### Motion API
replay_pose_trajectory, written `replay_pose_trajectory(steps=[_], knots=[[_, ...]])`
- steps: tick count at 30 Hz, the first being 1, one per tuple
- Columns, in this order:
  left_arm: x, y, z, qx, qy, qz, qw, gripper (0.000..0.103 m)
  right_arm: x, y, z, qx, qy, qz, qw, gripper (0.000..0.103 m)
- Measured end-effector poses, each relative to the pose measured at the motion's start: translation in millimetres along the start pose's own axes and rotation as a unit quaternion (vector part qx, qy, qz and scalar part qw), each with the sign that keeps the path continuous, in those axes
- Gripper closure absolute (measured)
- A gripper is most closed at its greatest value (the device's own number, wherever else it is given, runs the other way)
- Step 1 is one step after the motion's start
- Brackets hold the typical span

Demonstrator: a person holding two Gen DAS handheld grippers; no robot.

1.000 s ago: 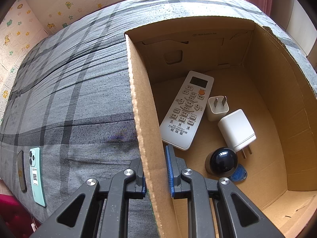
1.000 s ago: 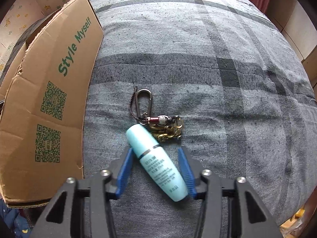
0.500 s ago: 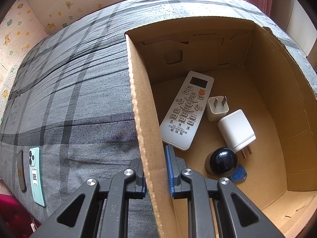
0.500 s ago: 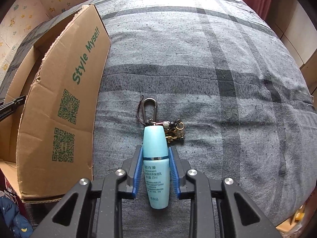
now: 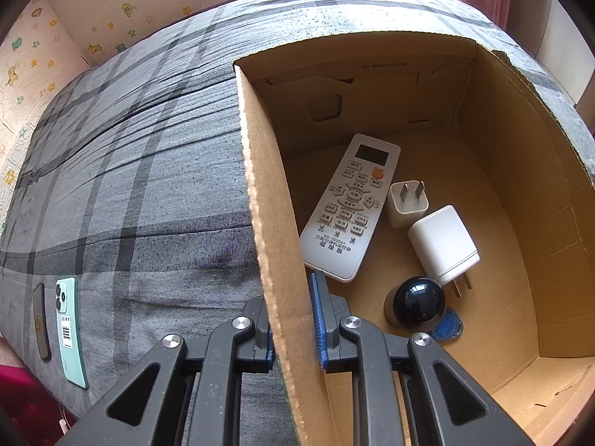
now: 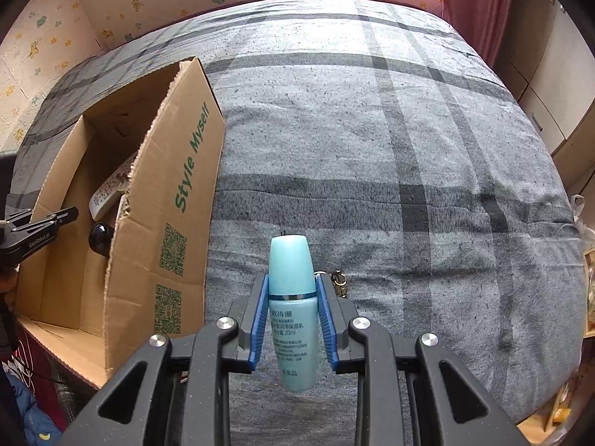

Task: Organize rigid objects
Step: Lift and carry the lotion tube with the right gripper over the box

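Note:
My right gripper (image 6: 292, 319) is shut on a light blue cosmetic bottle (image 6: 292, 297) and holds it above the grey plaid bed. A keychain (image 6: 339, 282) lies on the bed behind it, mostly hidden. My left gripper (image 5: 292, 319) is shut on the left wall (image 5: 267, 223) of an open cardboard box. Inside the box lie a white remote (image 5: 351, 208), two white chargers (image 5: 442, 245), a black round-topped object (image 5: 414, 306) and a blue disc (image 5: 446, 329). The box (image 6: 167, 223) stands to the left in the right wrist view, with the left gripper (image 6: 33, 236) at its far side.
A mint green phone (image 5: 68, 329) and a dark phone (image 5: 40, 321) lie near the bed's left edge. Walls with cartoon wallpaper stand behind the bed. A red curtain (image 6: 479, 3) hangs at the back right. The bed's right edge drops off beside clutter (image 6: 587, 260).
My right gripper closed on the blue bottle and lifted it off the bed, away from the keychain. The left gripper stayed shut on the box wall.

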State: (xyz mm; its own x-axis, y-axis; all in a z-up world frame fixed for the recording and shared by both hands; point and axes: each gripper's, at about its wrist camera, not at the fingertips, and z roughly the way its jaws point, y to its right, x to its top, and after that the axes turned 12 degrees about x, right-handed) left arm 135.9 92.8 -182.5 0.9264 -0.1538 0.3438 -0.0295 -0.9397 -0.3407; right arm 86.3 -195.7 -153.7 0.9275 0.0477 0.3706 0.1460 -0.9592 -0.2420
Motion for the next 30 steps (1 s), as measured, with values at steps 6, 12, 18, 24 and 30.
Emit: replay_pose_trajectory(steps=[6, 12, 18, 24, 30], knots=[[1, 0, 0, 0.000, -0.001, 0.001, 1.0000, 0.085, 13, -14, -14, 0.007, 0.012, -0.013, 1.000, 0.076], [2, 0, -1, 0.000, -0.004, 0.000, 1.0000, 0.085, 28, -31, -30, 0.015, 0.031, -0.032, 0.999, 0.076], [4, 0, 0, 0.000, -0.005, 0.002, 1.0000, 0.085, 43, -50, -41, 0.021, 0.043, -0.053, 0.997, 0.076], [5, 1, 0, 0.001, -0.009, 0.002, 1.0000, 0.085, 56, -69, -46, 0.035, 0.051, -0.072, 0.996, 0.076], [7, 2, 1, 0.001, -0.011, 0.004, 0.9999, 0.085, 65, -93, -44, 0.052, 0.049, -0.097, 0.993, 0.076]])
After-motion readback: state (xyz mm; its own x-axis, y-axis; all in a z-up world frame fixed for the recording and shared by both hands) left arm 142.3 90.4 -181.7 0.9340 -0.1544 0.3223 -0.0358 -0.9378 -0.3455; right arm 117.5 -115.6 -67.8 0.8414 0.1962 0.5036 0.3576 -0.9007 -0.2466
